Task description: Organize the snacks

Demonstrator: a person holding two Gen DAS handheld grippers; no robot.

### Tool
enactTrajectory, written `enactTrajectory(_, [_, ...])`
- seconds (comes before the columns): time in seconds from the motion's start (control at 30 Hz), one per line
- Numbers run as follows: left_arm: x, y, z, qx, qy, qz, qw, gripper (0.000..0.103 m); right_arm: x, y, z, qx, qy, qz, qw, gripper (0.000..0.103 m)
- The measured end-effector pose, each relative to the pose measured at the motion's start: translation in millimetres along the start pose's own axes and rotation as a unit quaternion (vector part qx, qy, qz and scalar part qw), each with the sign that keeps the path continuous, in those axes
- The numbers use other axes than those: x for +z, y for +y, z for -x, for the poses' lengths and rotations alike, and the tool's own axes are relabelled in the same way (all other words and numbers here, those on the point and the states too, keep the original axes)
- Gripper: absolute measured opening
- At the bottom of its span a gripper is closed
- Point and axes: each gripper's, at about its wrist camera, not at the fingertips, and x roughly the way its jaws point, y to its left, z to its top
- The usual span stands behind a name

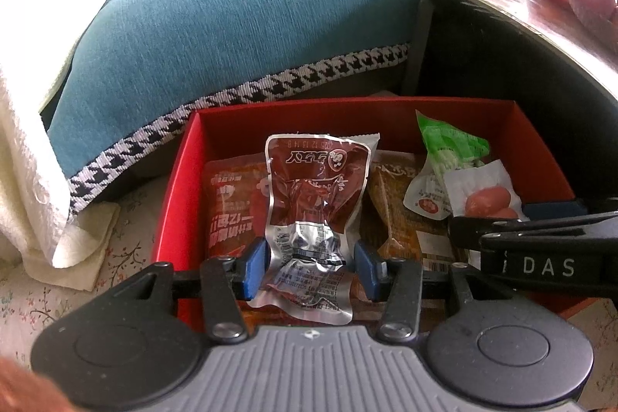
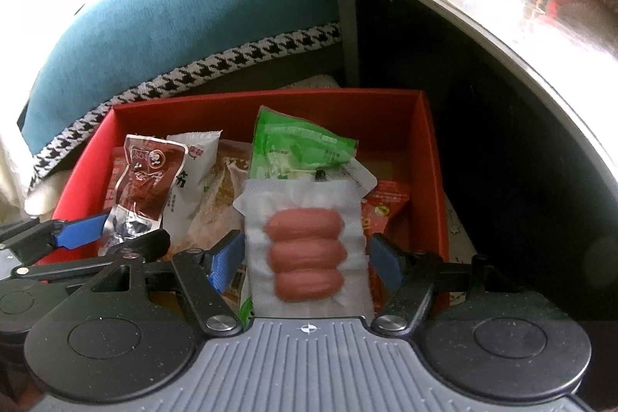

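Red box (image 1: 175,188): landmark, holding snack packets.
Left tongs (image 1: 311,267): over the box, clamped on a brown foil packet (image 1: 316,195).
Right tongs (image 2: 305,257): over the box, spread around a clear sausage pack (image 2: 305,246); pad contact unclear.

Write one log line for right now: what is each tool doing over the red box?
left tool: grips brown foil snack pouch | right tool: around sausage pack | both over red box

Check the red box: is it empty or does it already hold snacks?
Holds snacks. The red box contains a green packet and other packets.
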Motion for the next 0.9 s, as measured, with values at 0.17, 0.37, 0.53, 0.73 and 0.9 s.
enactTrajectory(0.17, [-3.1,2.1,5.0,0.0,0.008,0.006,0.9999,0.042,-2.8,5.1,6.4,-0.011,0.0,0.003,1.0,0.085])
enactTrajectory(0.37, [-6.5,6.1,19.1,0.005,0.002,0.011,0.9999,0.042,-6.5,13.0,23.8,-0.009,-0.013,0.006,1.0,0.088])
enactTrajectory(0.53, [-11.8,10.9,38.2,0.005,-0.009,0.021,0.9997,0.043,-11.8,16.7,39.3,-0.001,-0.021,0.002,1.0,0.09])
enactTrajectory(0.73, [-26.9,18.3,65.5,0.003,-0.022,0.029,0.9993,0.048,-25.5,26.5,63.6,-0.004,-0.035,0.015,0.999,0.097])
enactTrajectory(0.9, [-42.6,23.5,84.8,-0.003,-0.027,0.041,0.9988,0.049,-44.3,30.9,82.0,0.001,-0.037,0.013,0.999,0.098])
